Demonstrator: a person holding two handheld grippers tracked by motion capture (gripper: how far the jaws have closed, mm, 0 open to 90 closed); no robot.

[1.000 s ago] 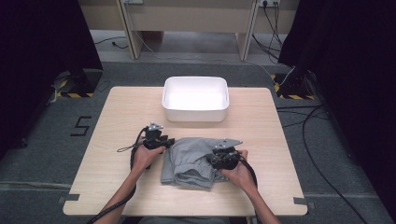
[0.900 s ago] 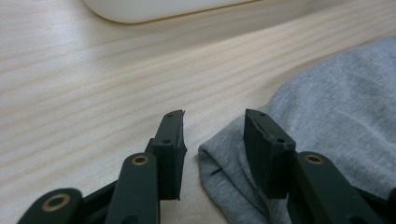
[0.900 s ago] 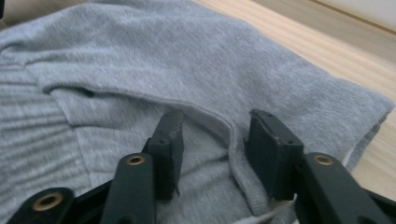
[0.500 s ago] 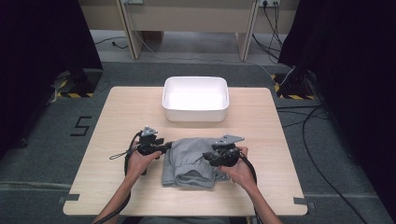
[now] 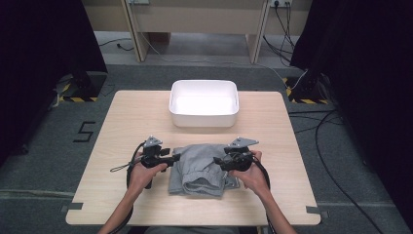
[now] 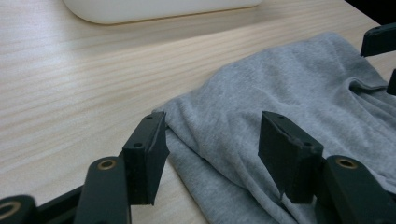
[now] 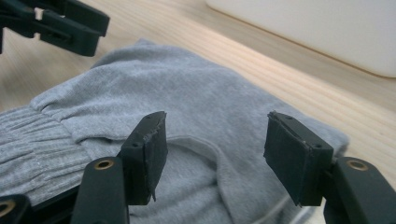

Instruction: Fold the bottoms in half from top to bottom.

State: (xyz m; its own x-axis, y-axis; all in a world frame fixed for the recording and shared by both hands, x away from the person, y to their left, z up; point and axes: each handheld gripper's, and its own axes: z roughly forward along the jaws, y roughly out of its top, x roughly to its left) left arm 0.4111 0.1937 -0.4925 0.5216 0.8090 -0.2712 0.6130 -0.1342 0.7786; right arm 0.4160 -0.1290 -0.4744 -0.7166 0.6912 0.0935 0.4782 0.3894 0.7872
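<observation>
The left tool (image 5: 171,158) has its jaws apart, straddling the left edge of a folded grey garment (image 5: 202,169). The right tool (image 5: 220,161) also has its jaws apart, poised over the garment's right side. The garment lies flat near the front middle of a light wooden table (image 5: 126,122). A white tub (image 5: 204,103) sits farther back, well apart from the garment.

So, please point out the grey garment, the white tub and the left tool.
grey garment (image 5: 202,168), high view, on the folded cloth's middle.
white tub (image 5: 203,118), high view, on its near wall.
left tool (image 6: 210,140), left gripper view, midway between its open tips.
</observation>
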